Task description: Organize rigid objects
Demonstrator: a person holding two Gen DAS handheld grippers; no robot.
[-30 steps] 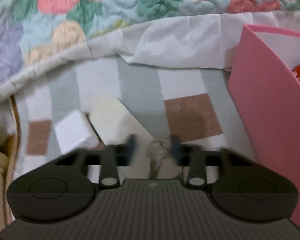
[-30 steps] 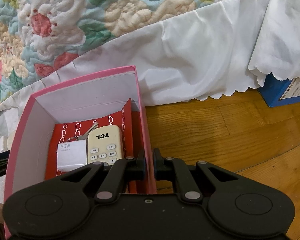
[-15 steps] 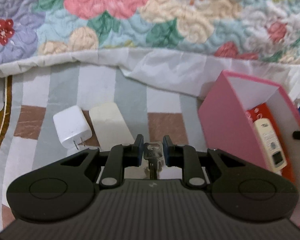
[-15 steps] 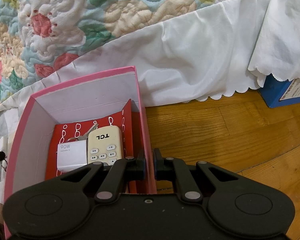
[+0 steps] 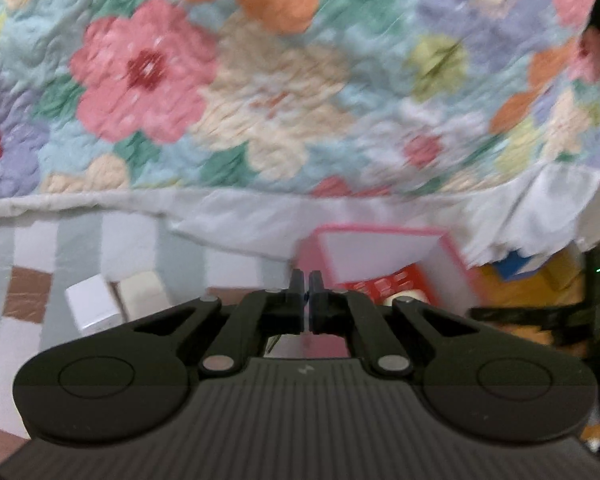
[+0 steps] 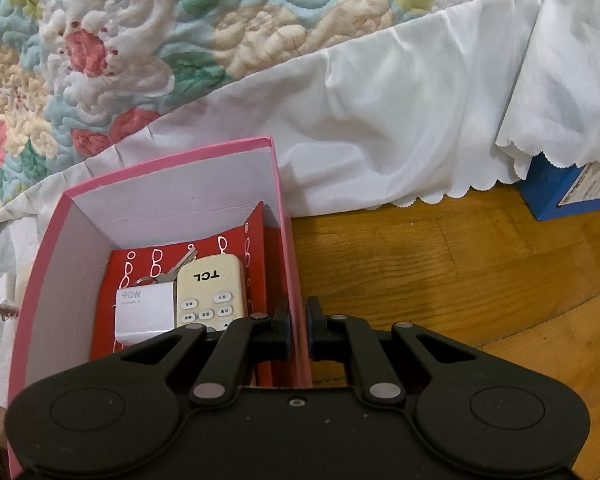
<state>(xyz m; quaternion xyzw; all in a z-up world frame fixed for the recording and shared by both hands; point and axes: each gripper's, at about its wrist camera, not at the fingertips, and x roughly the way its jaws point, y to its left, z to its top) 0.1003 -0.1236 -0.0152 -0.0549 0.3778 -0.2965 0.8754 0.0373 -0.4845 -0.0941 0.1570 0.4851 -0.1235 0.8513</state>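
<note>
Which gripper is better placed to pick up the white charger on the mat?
Left. The charger lies just left of the left gripper, while the right gripper is shut on the box wall.

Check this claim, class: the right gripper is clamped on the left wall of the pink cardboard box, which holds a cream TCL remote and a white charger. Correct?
Not quite. The right gripper is clamped on the right wall of the pink cardboard box, as the right wrist view shows. The cream TCL remote and white charger are inside.
</note>
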